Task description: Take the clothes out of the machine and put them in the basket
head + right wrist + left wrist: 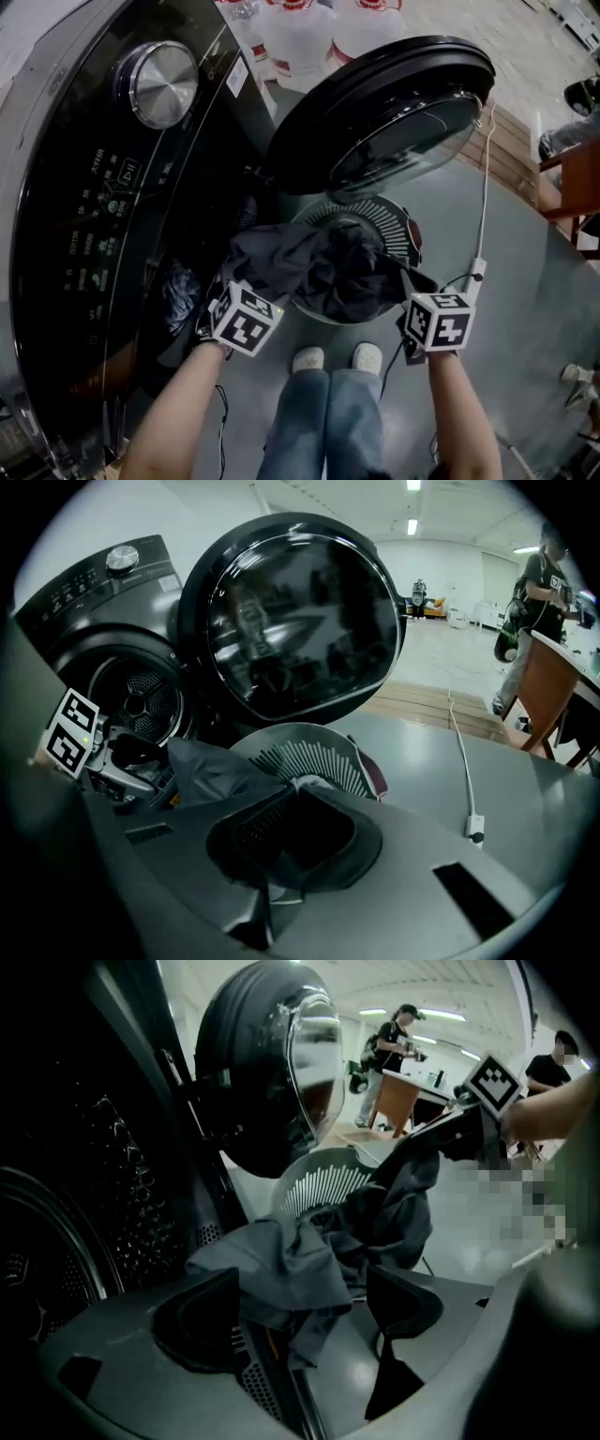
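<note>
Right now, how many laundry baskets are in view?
1: the grey slatted basket on the floor under the machine's open door, with dark clothes hanging over it. No other basket shows.

Dark grey clothes [330,272], black machine [75,169]

Your arms reach steeply down; left claw [300,1286] at 7 o'clock gapes, right claw [286,808] at 4 o'clock pinches clothes [328,267].
</note>
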The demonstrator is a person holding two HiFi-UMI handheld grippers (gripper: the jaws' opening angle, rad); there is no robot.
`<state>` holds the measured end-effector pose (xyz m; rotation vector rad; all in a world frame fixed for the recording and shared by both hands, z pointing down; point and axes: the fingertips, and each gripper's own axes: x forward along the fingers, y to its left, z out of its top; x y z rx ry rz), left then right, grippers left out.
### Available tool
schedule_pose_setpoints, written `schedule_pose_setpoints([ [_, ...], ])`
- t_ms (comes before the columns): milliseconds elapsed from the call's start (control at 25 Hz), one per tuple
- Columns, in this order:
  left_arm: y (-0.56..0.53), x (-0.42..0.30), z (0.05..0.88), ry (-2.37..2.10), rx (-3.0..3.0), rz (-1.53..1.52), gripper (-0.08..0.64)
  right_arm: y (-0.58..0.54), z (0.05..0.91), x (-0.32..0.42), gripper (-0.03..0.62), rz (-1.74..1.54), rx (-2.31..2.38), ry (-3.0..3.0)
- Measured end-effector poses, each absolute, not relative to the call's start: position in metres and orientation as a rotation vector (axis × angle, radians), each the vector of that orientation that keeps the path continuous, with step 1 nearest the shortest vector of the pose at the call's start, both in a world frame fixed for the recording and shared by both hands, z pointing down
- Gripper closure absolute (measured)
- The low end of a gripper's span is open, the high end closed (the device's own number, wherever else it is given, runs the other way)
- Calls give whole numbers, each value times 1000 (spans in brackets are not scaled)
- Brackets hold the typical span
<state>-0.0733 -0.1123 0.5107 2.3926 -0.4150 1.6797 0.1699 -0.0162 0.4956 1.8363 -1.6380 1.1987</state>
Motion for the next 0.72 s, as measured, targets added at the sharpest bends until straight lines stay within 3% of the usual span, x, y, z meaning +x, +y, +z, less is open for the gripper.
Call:
schedule_pose_setpoints([
  [320,-151,-96,561,-643,2441,1972,114,-27,516,156,581,1218,1800,-1667],
  [520,-183,-94,574,-783,2400,1956,87,-29,523,155,581,1216,1775,-1689],
  [560,-185,-89,572,-774,2423,1942,170,-29,524,155,581,1217,1771,-1692],
  [600,-186,-82,567,-765,2461,1913,443,-28,524,156,581,1219,1767,-1695],
  [640,-184,-73,560,-745,2497,1859,545,-27,525,156,581,1220,1763,-1695],
  [720,-175,-51,544,-669,2536,1699,545,-26,525,157,581,1222,1750,-1694],
])
